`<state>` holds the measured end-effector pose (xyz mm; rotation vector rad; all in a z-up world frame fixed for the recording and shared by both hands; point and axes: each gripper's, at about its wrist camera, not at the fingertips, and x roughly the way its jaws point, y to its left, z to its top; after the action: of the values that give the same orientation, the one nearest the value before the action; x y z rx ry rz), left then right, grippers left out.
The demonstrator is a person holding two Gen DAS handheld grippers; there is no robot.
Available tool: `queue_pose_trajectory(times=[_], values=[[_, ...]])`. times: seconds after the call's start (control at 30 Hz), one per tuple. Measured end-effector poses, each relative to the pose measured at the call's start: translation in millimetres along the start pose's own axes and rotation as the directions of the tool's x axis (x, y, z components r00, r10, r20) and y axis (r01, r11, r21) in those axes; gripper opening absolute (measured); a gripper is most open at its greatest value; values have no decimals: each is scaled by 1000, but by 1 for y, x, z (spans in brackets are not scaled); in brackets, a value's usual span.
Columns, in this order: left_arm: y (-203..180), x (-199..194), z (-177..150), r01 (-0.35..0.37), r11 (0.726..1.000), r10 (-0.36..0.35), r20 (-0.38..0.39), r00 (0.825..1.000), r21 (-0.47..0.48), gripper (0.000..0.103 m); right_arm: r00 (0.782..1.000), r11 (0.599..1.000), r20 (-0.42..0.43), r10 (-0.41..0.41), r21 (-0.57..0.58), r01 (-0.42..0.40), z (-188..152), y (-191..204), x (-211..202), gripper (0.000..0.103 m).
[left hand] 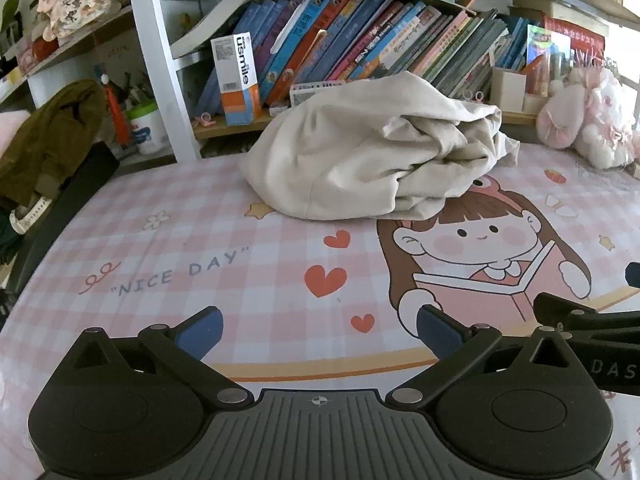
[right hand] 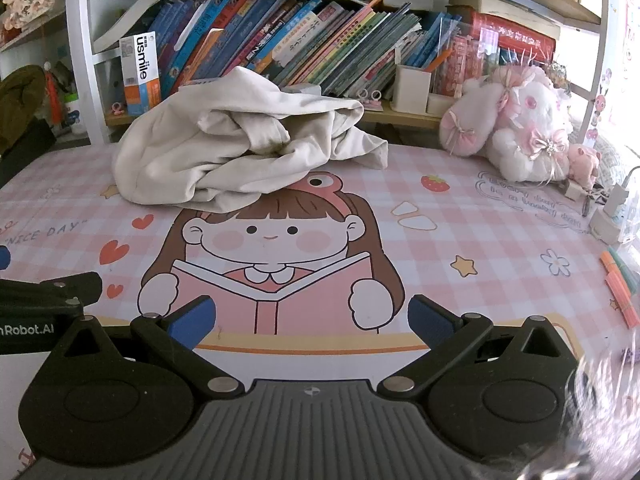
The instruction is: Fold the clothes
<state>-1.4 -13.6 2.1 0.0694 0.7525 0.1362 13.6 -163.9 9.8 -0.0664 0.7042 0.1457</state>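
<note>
The pink worktop (left hand: 160, 248) mat reads "NICE DAY"; a "usmile" box (left hand: 237, 80) stands behind the crumpled cream garment (left hand: 360, 152). Left gripper (left hand: 320, 334) and right gripper (right hand: 312, 320) both have fingers spread wide, holding nothing.

- Location: a child's study desk in a home.
- Surface: pink checked cartoon desk mat (right hand: 460, 216) printed "NICE DAY".
- Rear: white-framed shelf with leaning colourful books (right hand: 304, 40).
- Right: pink-and-white plush toy (right hand: 516, 128).

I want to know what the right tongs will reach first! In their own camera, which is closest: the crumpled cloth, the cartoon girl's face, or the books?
1. Girl's face, printed on the mat, straight ahead of the right tongs.
2. Cloth, piled behind her, slightly left.
3. Books, on the shelf at the back.
</note>
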Motion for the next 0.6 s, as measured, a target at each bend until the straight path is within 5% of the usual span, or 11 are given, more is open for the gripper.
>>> queue_pose_trajectory(times=[0.6], values=[[10, 13, -2, 89, 996, -88, 15, 996, -30, 103, 1000, 1000, -10, -3, -7, 3, 2, 7, 0, 103]])
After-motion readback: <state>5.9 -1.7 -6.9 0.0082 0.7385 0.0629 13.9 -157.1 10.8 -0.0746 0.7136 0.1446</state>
